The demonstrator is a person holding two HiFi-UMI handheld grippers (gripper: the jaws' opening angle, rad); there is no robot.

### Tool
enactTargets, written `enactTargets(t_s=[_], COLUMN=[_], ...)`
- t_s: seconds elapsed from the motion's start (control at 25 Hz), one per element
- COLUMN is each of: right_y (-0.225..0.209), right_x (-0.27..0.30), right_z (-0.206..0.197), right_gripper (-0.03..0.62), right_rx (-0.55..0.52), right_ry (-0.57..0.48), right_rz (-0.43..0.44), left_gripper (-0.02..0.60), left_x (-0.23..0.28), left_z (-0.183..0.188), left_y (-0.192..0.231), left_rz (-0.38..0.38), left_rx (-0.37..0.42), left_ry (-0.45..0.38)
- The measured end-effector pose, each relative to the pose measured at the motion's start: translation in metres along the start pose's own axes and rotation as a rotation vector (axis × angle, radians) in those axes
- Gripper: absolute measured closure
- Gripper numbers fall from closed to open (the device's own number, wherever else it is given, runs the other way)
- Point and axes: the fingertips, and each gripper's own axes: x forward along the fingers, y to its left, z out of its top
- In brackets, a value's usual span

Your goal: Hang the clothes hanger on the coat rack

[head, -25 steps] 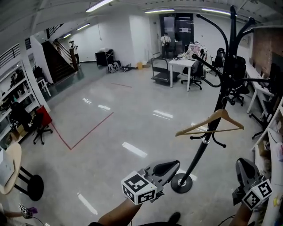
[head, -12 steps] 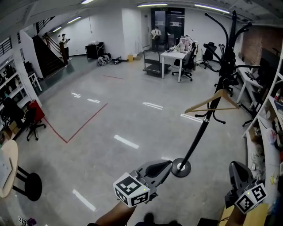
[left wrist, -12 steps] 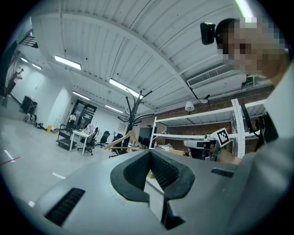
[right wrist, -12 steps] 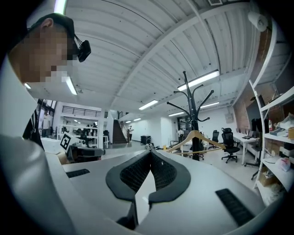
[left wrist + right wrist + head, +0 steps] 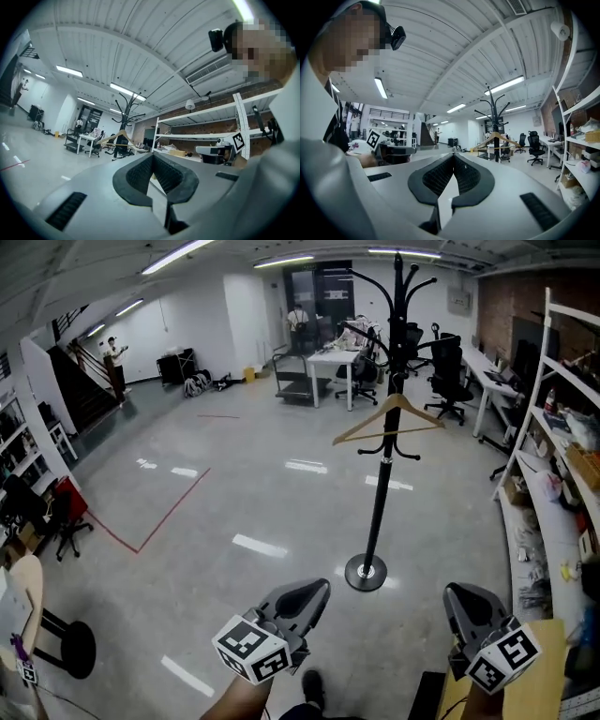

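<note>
A black coat rack point(image 5: 380, 474) stands on a round base in the middle of the head view. A wooden clothes hanger point(image 5: 389, 420) hangs from one of its lower pegs, level and free of both grippers. My left gripper point(image 5: 309, 594) and right gripper point(image 5: 464, 601) sit low at the bottom of the view, well short of the rack, both shut and holding nothing. In the left gripper view the hanger point(image 5: 119, 136) and rack point(image 5: 125, 115) are small and far beyond the left gripper point(image 5: 152, 157). In the right gripper view the hanger point(image 5: 493, 137) is far past the right gripper point(image 5: 453, 156).
Metal shelving point(image 5: 562, 456) with boxes runs along the right. A white desk point(image 5: 328, 360) and office chairs point(image 5: 448, 371) stand behind the rack. A red floor line point(image 5: 159, 521), a stool point(image 5: 70, 645) and stairs point(image 5: 89, 381) lie to the left. People stand far back.
The view has swung so the coat rack moved from the right edge to the centre and looks farther off. Both grippers sank lower in the frame. The hanger stays on the rack.
</note>
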Motion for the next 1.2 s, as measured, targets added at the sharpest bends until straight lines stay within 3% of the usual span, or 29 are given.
enactTargets(t_s=[0.28,0.6,0.96,1.2], right_y=[0.027,0.078,0.184,0.267], right_x=[-0.073,-0.105,-0.133,-0.148], right_z=[-0.005,0.003,-0.012,-0.037], right_gripper=[0.586,0.586,0.586,0.586], right_rx=[0.052,0.021,0.034,0.068], right_ry=[-0.021,-0.030,-0.029,0.023], right_rz=[0.025,0.020,-0.107,-0.172], left_gripper=[0.581,0.581,0.581,0.581], left_x=[-0.047,-0.096,-0.219,-0.296], left_z=[-0.006,-0.002,-0.019,-0.043], left_y=[-0.071,-0.109,-0.111,-0.106], left_rz=[0.044,0.014,-0.048,-0.101], left_rx=[0.002,-0.003,-0.024,-0.096], left_ry=[0.064,0.045,0.015,0.039])
